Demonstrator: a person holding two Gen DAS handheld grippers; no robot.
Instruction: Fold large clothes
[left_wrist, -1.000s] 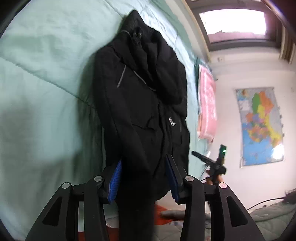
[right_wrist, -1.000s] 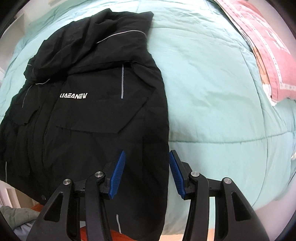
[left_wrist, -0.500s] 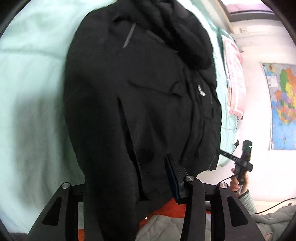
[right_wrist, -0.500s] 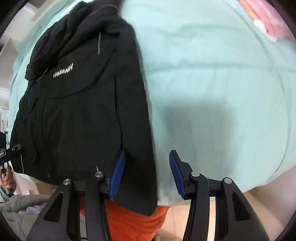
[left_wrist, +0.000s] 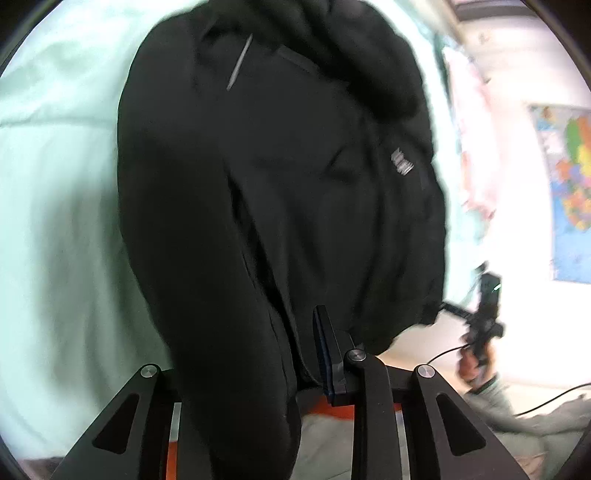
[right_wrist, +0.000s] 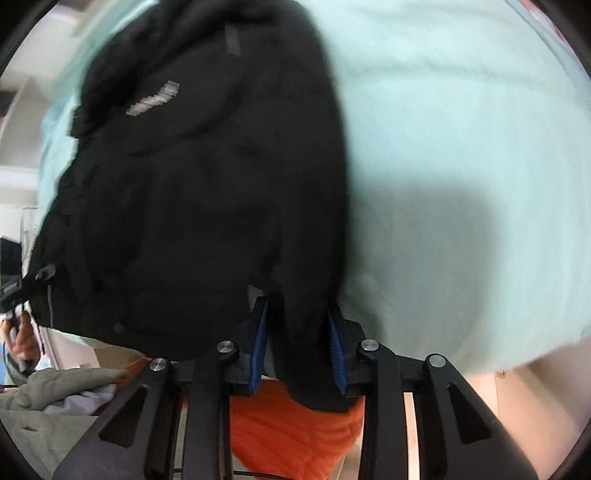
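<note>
A large black jacket (left_wrist: 295, 184) lies spread on a mint-green quilt (left_wrist: 55, 184), its hem hanging over the bed's edge toward me. My left gripper (left_wrist: 288, 317) is at the hem with its jaws closing. Bunched fabric fills the gap and drapes over the left finger, hiding it. The right finger's pad (left_wrist: 325, 350) lies against the cloth. In the right wrist view the jacket (right_wrist: 203, 203) reaches down to my right gripper (right_wrist: 295, 299). Those jaws are closing too, with a fold of the hem's corner between the blue pads (right_wrist: 258, 339).
The quilt (right_wrist: 461, 129) stretches wide beside the jacket. An orange padded thing (right_wrist: 295, 432) and a grey quilted garment (right_wrist: 55, 391) lie below the bed's edge. A hand with a black device (left_wrist: 484, 325) shows past the jacket's corner. A map (left_wrist: 569, 184) hangs on the wall.
Both grippers have come down and in onto the jacket's hem. Their jaws, wide apart before, have narrowed around the fabric. The jacket now fills most of each view.
</note>
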